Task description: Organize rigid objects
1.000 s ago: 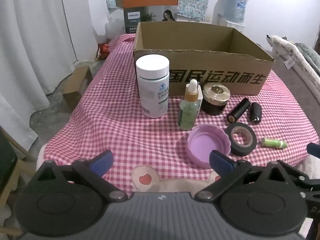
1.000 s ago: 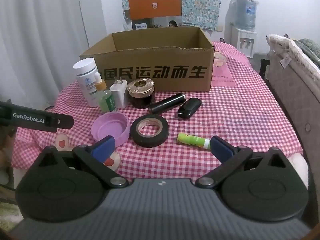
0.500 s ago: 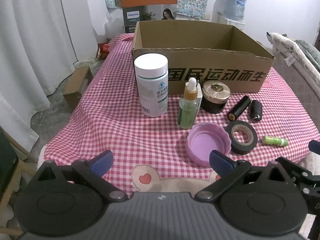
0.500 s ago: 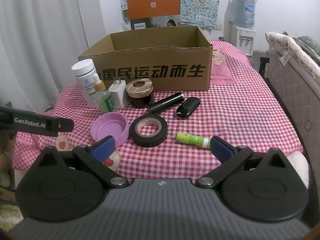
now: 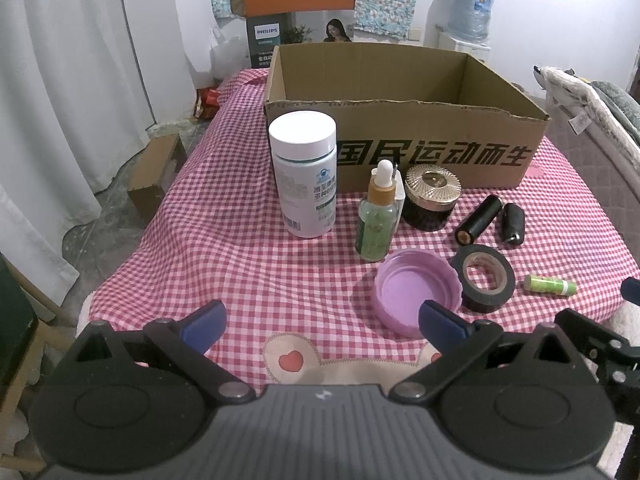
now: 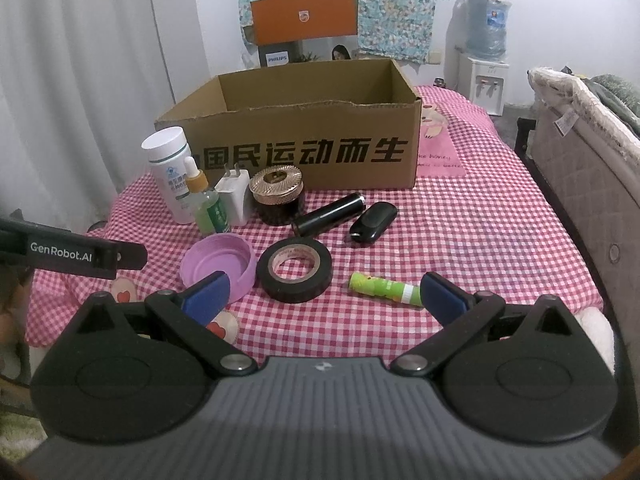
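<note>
An open cardboard box [image 5: 404,136] [image 6: 304,148] stands at the back of the checked table. In front of it are a white pill bottle [image 5: 306,178], a green dropper bottle [image 5: 378,220], a white charger [image 6: 234,196], a gold-lidded jar [image 5: 432,196], a black cylinder [image 5: 478,222], a black fob [image 5: 513,222], a purple lid [image 5: 416,290], a black tape roll [image 5: 486,278] and a green tube [image 5: 550,285] [image 6: 384,289]. My left gripper [image 5: 320,322] is open and empty near the front edge. My right gripper [image 6: 322,292] is open and empty, above the front edge near the tape roll [image 6: 295,274].
A Philips carton [image 5: 298,20] stands behind the box. A small cardboard box [image 5: 156,176] lies on the floor at left by white curtains. A bed edge [image 6: 588,152] runs along the right. A water dispenser [image 6: 486,60] stands at the back right.
Both grippers have risen and pulled back slightly. Both stay open and nothing on the table has moved.
</note>
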### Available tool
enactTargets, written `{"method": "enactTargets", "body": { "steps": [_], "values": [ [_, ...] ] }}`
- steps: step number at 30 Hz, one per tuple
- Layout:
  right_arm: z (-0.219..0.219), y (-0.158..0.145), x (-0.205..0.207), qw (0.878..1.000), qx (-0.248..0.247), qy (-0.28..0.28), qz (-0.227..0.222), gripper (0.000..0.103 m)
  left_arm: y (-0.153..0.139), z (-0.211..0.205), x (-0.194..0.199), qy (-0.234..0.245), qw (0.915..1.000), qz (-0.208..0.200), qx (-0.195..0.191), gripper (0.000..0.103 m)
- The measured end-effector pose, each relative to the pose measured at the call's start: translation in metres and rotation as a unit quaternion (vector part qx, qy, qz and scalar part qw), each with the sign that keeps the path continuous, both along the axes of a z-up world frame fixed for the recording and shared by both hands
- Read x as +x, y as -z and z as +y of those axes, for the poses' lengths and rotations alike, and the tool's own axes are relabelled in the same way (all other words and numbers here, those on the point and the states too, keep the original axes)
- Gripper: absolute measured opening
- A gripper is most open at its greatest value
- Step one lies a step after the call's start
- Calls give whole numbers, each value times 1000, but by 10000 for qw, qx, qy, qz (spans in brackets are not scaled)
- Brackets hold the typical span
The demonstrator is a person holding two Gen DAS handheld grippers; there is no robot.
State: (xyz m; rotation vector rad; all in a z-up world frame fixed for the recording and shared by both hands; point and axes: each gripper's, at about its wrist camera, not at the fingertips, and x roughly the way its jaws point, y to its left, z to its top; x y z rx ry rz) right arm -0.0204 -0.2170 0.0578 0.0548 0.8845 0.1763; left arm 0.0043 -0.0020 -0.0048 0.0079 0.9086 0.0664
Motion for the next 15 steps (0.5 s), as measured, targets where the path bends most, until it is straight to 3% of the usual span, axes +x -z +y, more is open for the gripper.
{"method": "enactTargets", "body": {
  "steps": [15],
  "values": [
    [-1,-2,2,10000,-2,18,-42,102,-2,-1,1,7,10000,-25,42,103]
  ]
}}
